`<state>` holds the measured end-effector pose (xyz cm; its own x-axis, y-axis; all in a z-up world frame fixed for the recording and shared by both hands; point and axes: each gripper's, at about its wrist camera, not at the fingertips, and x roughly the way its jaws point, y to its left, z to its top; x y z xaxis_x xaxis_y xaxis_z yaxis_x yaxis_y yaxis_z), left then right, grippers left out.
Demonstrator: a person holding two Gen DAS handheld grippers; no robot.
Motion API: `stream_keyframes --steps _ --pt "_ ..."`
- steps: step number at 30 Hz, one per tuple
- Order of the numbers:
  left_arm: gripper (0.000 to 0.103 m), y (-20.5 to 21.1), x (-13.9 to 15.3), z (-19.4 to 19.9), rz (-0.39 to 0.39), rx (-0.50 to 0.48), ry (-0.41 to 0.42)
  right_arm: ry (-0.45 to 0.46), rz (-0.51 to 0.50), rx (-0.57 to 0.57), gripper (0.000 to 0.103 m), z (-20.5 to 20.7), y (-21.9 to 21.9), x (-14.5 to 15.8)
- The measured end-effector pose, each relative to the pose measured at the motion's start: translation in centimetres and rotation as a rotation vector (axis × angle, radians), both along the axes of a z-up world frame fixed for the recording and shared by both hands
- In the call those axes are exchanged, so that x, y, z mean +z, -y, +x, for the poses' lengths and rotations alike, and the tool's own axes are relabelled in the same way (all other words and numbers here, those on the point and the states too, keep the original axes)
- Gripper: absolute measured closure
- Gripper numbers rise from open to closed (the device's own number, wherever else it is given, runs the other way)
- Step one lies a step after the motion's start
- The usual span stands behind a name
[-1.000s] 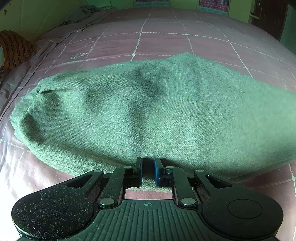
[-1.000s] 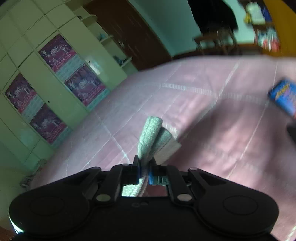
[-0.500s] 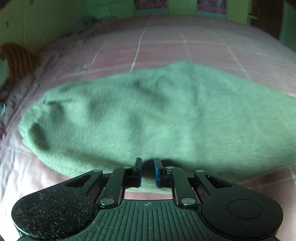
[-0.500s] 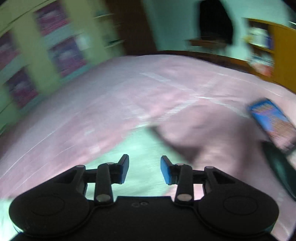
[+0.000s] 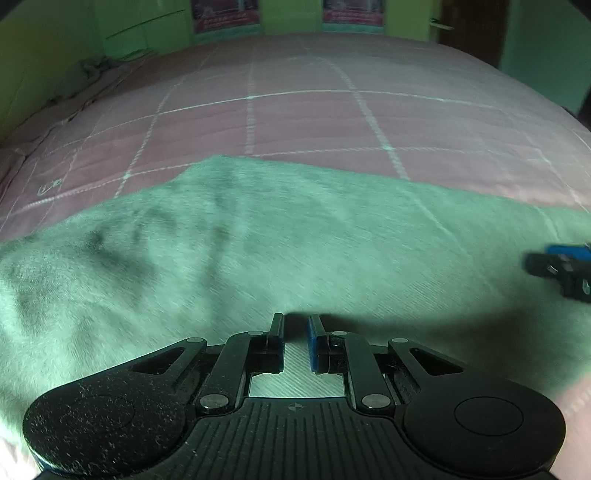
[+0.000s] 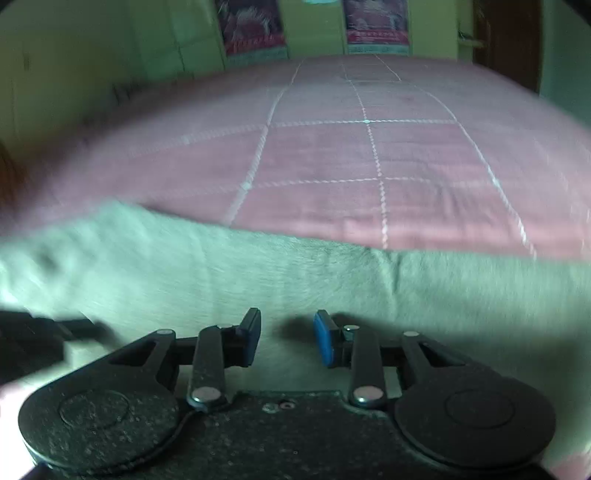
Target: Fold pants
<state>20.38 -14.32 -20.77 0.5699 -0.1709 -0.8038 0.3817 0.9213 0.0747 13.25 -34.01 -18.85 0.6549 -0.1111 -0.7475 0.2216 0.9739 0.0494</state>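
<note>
The green pants point(image 5: 295, 240) lie flat in a long band across the pink checked bedsheet point(image 5: 295, 122). My left gripper point(image 5: 295, 328) hovers over their near part, shut to a narrow slit with nothing pinched in it. In the right wrist view the pants point(image 6: 295, 273) fill the lower half. My right gripper point(image 6: 286, 332) is above them with its jaws apart and closing, and only cloth lying below shows between the pads. The right gripper's tip point(image 5: 565, 266) shows at the right edge of the left wrist view. The left gripper point(image 6: 37, 332) is a dark blur at the left edge of the right wrist view.
The pink sheet point(image 6: 332, 166) stretches far beyond the pants to a green wall with posters point(image 5: 221, 14). A dark door point(image 5: 472, 29) stands at the back right. A crumpled grey cloth point(image 5: 88, 70) lies at the bed's far left edge.
My right gripper let go of the folded pants end, rolled level and came down over the flat pants. My left gripper slid to the right along the pants, staying shut.
</note>
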Motion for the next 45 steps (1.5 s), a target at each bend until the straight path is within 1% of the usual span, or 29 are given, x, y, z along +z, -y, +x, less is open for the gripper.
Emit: stream_keyframes --steps 1,2,4,5,6,7,8,9,10,11,12,13,15,16,18,21,22,23,25,26,28,31,33,34,37,41,45 --pt "0.09 -0.7 0.0 0.8 0.009 0.021 0.009 -0.022 -0.064 -0.001 0.073 0.5 0.3 -0.6" --pt "0.09 -1.3 0.1 1.7 0.031 0.042 0.022 -0.023 -0.105 -0.011 0.073 0.7 1.2 -1.0" --pt "0.09 -3.2 0.0 3.5 0.047 0.075 0.028 -0.029 -0.142 -0.081 0.073 0.5 3.7 -1.1" --pt "0.09 -4.3 0.0 4.4 0.061 0.106 0.035 -0.033 -0.151 -0.113 0.073 0.3 5.1 -1.0" --pt "0.09 -5.7 0.1 5.2 0.088 0.158 0.049 -0.039 -0.154 -0.133 0.075 -0.1 6.6 -1.0" --pt "0.09 -7.3 0.0 5.9 0.099 0.207 0.054 -0.042 -0.161 -0.144 0.075 -0.1 7.8 -1.3" --pt "0.09 -9.0 -0.1 6.4 0.086 0.242 0.046 -0.043 -0.177 -0.154 0.075 -0.5 8.6 -1.3" --pt "0.09 -10.5 -0.1 6.7 0.069 0.255 0.038 -0.044 -0.199 -0.17 0.075 -0.9 9.4 -1.3" --pt "0.09 -11.6 0.0 6.7 0.078 0.258 0.041 -0.043 -0.213 -0.188 0.075 -1.3 10.2 -1.3" --pt "0.09 -12.1 0.0 6.6 0.107 0.258 0.051 -0.04 -0.218 -0.208 0.075 -1.8 10.9 -1.4" --pt "0.09 -12.5 0.1 6.2 0.129 0.258 0.059 -0.036 -0.203 -0.228 0.075 -2.0 11.7 -1.5" --pt "0.09 -12.8 0.2 5.7 0.132 0.263 0.059 -0.032 -0.183 -0.249 0.075 -2.1 12.0 -1.5" --pt "0.09 -12.9 0.5 4.3 0.132 0.266 0.06 -0.047 -0.175 -0.272 0.071 -2.2 11.3 -1.1" --pt "0.09 -12.6 0.7 3.0 0.142 0.248 0.069 -0.037 -0.161 -0.257 0.07 -2.3 10.6 -0.6" --pt "0.09 -11.8 0.9 0.7 0.133 0.196 0.086 0.02 -0.118 -0.197 0.07 -3.4 8.7 0.3" --pt "0.09 -10.0 1.0 -2.7 0.074 0.145 0.079 0.032 -0.117 -0.108 0.07 -5.1 5.7 0.3" --pt "0.09 -9.3 0.8 -3.4 0.069 0.138 0.077 0.028 -0.112 -0.084 0.07 -5.8 5.0 0.1" --pt "0.09 -8.9 0.5 -3.9 0.078 0.143 0.08 0.013 -0.124 -0.063 0.07 -6.4 4.5 -0.2" --pt "0.09 -8.8 0.0 -4.7 0.083 0.168 0.092 -0.015 -0.186 -0.054 0.069 -7.2 4.6 -1.0" --pt "0.09 -9.0 0.1 -4.9 0.079 0.174 0.094 -0.02 -0.216 -0.068 0.067 -7.7 5.2 -1.3" --pt "0.09 -9.5 0.3 -5.1 0.065 0.189 0.078 -0.032 -0.245 -0.128 0.066 -8.5 7.5 -1.4" --pt "0.09 -10.4 0.6 -5.1 0.028 0.222 0.044 -0.061 -0.256 -0.232 0.066 -9.4 11.0 -1.3" --pt "0.09 -10.5 0.6 -4.9 0.024 0.239 0.031 -0.068 -0.233 -0.258 0.066 -9.8 12.3 -1.2" --pt "0.09 -10.3 0.4 -5.1 0.034 0.24 0.032 -0.068 -0.227 -0.261 0.065 -9.9 12.3 -1.2" --pt "0.09 -9.6 0.2 -5.9 0.068 0.224 0.042 -0.066 -0.261 -0.285 0.063 -9.6 11.2 -1.6" --pt "0.09 -9.5 0.2 -6.3 0.088 0.203 0.05 -0.048 -0.303 -0.306 0.062 -9.5 10.2 -2.1" --pt "0.09 -9.4 0.2 -6.3 0.103 0.192 0.053 -0.043 -0.282 -0.308 0.061 -9.8 10.6 -1.7"
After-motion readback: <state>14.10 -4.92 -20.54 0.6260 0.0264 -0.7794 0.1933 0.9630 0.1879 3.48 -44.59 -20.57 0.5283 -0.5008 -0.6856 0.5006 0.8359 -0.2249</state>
